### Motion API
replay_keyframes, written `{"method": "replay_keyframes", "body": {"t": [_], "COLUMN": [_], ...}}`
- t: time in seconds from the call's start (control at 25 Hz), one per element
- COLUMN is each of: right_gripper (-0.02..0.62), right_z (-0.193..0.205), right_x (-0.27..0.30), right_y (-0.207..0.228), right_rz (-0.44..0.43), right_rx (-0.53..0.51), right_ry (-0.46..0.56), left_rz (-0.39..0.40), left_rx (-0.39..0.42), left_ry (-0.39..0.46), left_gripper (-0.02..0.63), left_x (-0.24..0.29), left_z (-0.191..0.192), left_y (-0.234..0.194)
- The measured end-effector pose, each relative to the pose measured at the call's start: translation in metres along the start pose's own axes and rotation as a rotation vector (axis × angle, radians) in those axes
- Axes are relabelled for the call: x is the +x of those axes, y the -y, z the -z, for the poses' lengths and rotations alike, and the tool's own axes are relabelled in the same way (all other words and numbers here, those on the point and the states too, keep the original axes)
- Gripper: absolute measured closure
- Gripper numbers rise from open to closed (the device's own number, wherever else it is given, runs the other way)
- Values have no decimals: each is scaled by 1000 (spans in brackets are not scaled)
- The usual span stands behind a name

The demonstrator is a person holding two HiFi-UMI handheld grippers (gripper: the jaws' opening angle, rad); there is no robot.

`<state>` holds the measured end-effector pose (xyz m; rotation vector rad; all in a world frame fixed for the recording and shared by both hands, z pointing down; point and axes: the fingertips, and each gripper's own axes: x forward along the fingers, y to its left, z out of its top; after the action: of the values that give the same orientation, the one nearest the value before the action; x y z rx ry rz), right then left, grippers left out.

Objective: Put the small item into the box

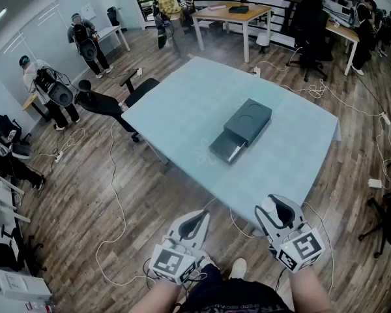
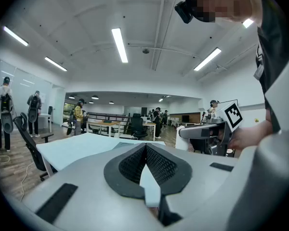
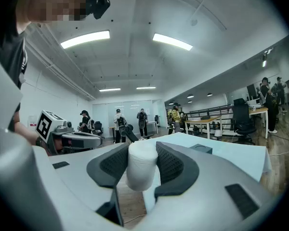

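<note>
Right gripper (image 3: 142,150): textured black pads clamped on a small white cylinder (image 3: 140,170), matte and round-topped. Left gripper (image 2: 146,148): pad tips together, nothing between them. Both are held low just off the tabletop's near edge, jaws pointing toward it, above the wood-plank floor (image 1: 85,194). A dark grey rectangular box (image 1: 247,124), its drawer (image 1: 225,147) slid out, lies mid-tabletop (image 1: 182,103); the top is pale blue. Open-plan office beyond.
</note>
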<state>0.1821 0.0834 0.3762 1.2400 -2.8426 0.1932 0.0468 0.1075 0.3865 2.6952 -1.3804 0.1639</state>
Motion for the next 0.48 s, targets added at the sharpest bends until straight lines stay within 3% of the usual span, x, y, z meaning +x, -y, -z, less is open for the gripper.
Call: {"method": "replay_keyframes", "body": {"t": [0.48], "right_gripper": [402], "right_z": [-6], "right_x": [-5], "right_y": [3], "right_rz": [-3], "right_rx": [-4], "right_ry": [23], "left_rz": [-4], "left_rx": [-4], "left_ry": [3], "left_gripper": [572], "left_x": [3], "left_z": [-5], "left_y": [4]}}
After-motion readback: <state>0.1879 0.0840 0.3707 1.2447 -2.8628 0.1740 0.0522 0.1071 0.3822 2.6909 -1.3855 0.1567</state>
